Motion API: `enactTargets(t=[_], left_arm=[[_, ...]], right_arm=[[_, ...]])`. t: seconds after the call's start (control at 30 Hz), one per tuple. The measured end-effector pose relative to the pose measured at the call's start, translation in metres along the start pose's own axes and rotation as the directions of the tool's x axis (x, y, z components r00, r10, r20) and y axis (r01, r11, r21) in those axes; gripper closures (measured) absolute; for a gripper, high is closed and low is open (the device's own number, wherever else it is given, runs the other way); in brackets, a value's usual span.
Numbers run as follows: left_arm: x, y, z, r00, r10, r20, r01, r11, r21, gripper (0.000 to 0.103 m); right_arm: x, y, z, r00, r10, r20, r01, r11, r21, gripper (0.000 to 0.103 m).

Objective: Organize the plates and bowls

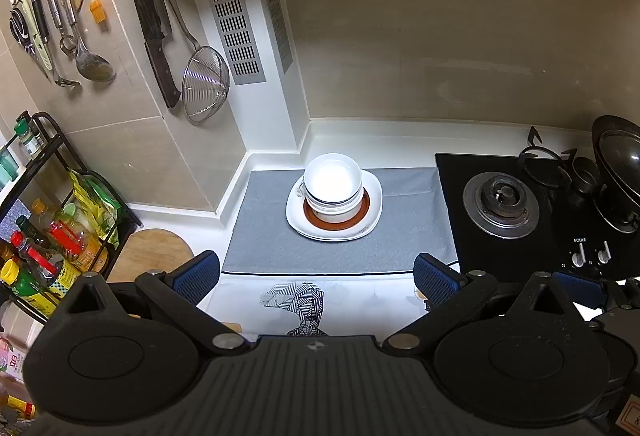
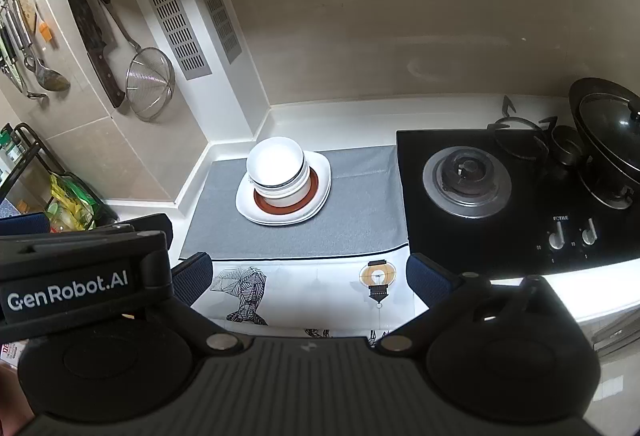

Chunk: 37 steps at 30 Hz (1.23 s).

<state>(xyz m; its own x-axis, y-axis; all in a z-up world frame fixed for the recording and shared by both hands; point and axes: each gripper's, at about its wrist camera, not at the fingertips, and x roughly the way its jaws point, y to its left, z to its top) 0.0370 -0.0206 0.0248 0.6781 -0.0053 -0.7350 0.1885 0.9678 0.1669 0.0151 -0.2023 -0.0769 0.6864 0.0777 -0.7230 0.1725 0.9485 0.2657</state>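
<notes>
A stack of white bowls [image 1: 333, 181] sits on a brown-ringed plate [image 1: 365, 207], which rests on white squarish plates [image 1: 374, 196] on a grey mat [image 1: 400, 232]. The same stack of bowls [image 2: 276, 166] and white plates [image 2: 322, 172] shows in the right wrist view. My left gripper [image 1: 316, 276] is open and empty, held back from the stack above the counter's front. My right gripper [image 2: 308, 276] is open and empty, also short of the stack. The left gripper's body [image 2: 80, 268] shows at the left of the right wrist view.
A black gas hob [image 1: 504, 200] with knobs [image 1: 580, 256] lies right of the mat, with a black wok and lid [image 1: 618, 172] at the far right. Utensils, a knife [image 1: 154, 36] and a strainer [image 1: 204, 84] hang on the left wall. A rack of bottles [image 1: 44, 236] stands left. A printed cloth [image 2: 304, 292] covers the counter front.
</notes>
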Motion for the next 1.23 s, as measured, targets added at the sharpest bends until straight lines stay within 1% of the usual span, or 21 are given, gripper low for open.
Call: enactTargets(t=[0.37, 0.7, 1.23], left_arm=[[0.001, 0.003, -0.003, 1.000, -0.002, -0.001, 0.002, 1.000, 0.002, 0.000], [0.004, 0.007, 0.000, 1.000, -0.029, 0.006, 0.029, 0.999, 0.012, 0.000], [0.031, 0.023, 0.013, 0.997, -0.077, 0.000, 0.077, 0.996, 0.037, 0.000]], right_arm=[[0.001, 0.006, -0.004, 1.000, -0.005, -0.001, 0.005, 1.000, 0.005, 0.000], [0.004, 0.007, -0.001, 1.000, -0.017, 0.006, 0.017, 1.000, 0.009, 0.000], [0.022, 0.020, 0.010, 0.998, -0.059, 0.004, 0.059, 0.998, 0.021, 0.000]])
